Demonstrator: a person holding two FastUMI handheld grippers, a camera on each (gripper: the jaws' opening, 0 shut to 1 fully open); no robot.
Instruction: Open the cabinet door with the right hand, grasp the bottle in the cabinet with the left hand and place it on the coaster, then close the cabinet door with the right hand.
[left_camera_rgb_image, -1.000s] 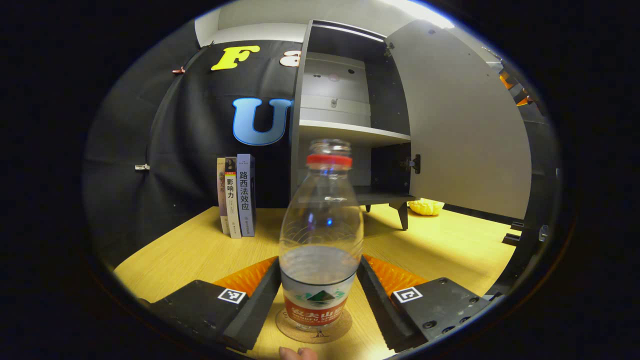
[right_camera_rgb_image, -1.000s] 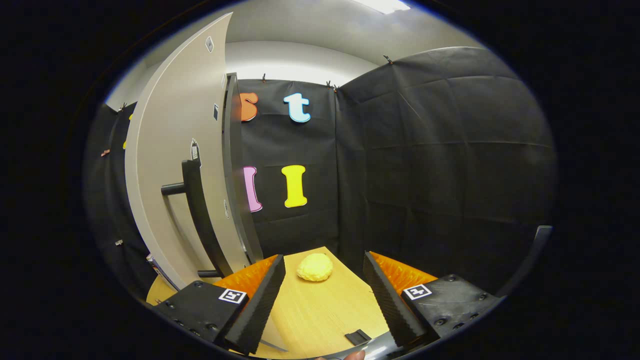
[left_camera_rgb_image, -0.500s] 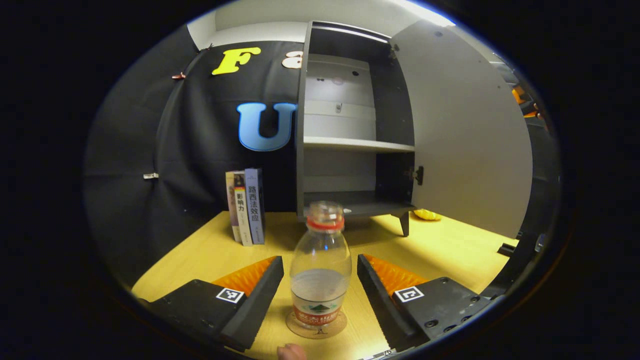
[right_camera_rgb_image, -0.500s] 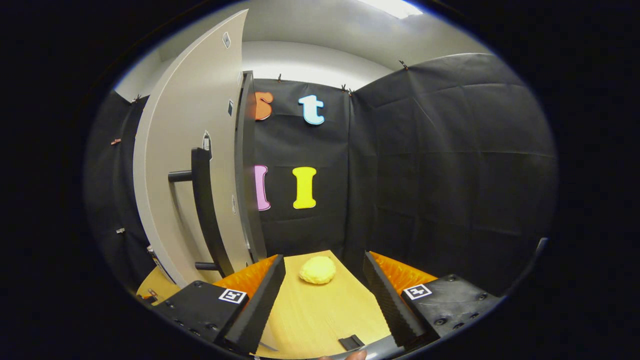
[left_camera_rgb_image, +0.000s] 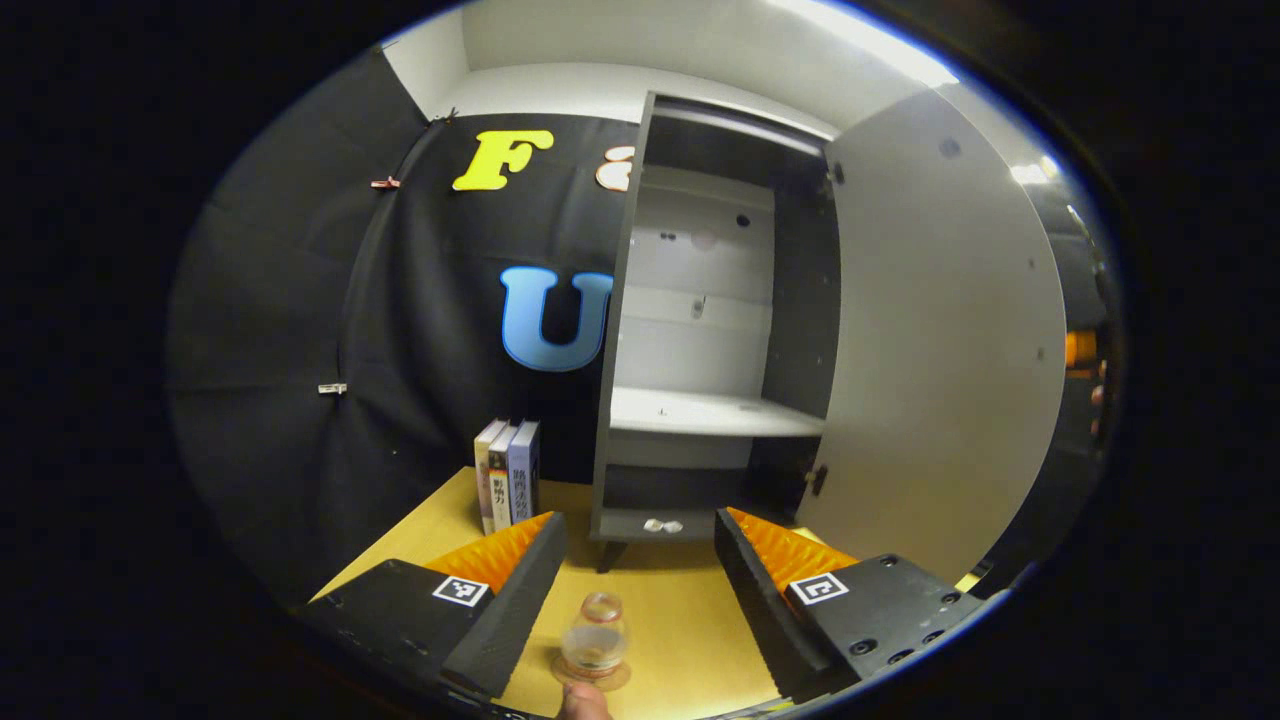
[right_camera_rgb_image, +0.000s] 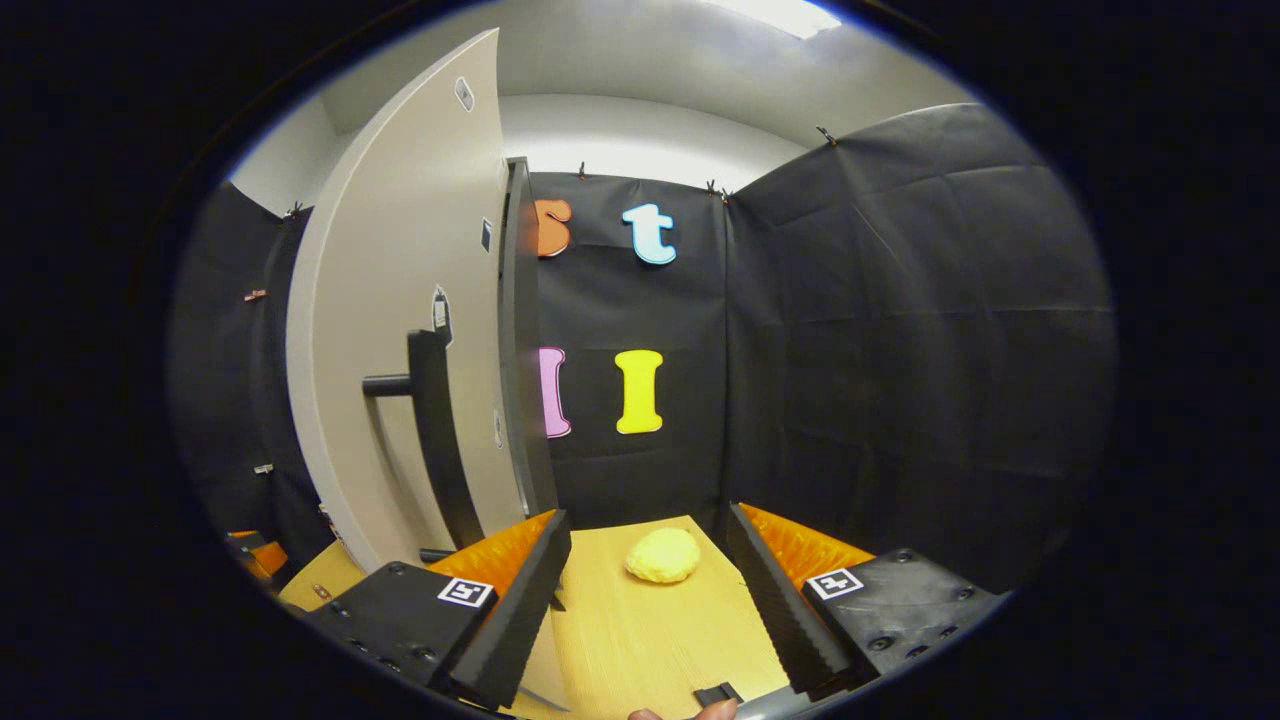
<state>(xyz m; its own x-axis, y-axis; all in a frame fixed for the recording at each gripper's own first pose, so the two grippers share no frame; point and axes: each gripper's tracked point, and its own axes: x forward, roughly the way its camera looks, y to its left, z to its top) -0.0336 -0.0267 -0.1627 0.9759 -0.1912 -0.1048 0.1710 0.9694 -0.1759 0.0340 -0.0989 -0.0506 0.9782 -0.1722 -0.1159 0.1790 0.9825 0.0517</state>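
Clear plastic, the bottle (left_camera_rgb_image: 594, 638) stands on its coaster (left_camera_rgb_image: 590, 674) on the surface, free between the wide left tongs (left_camera_rgb_image: 640, 590), while the wide, empty right tongs (right_camera_rgb_image: 650, 590) sit beside the open door (right_camera_rgb_image: 400, 330), its handle (right_camera_rgb_image: 440, 440) near for closing.

Black cloth walls (right_camera_rgb_image: 900, 350) enclose a light wooden table (left_camera_rgb_image: 680, 620), under a white ceiling with a light strip (left_camera_rgb_image: 870, 45) at one o'clock. Three upright books (left_camera_rgb_image: 508, 473) stand against the cloth at seven o'clock.
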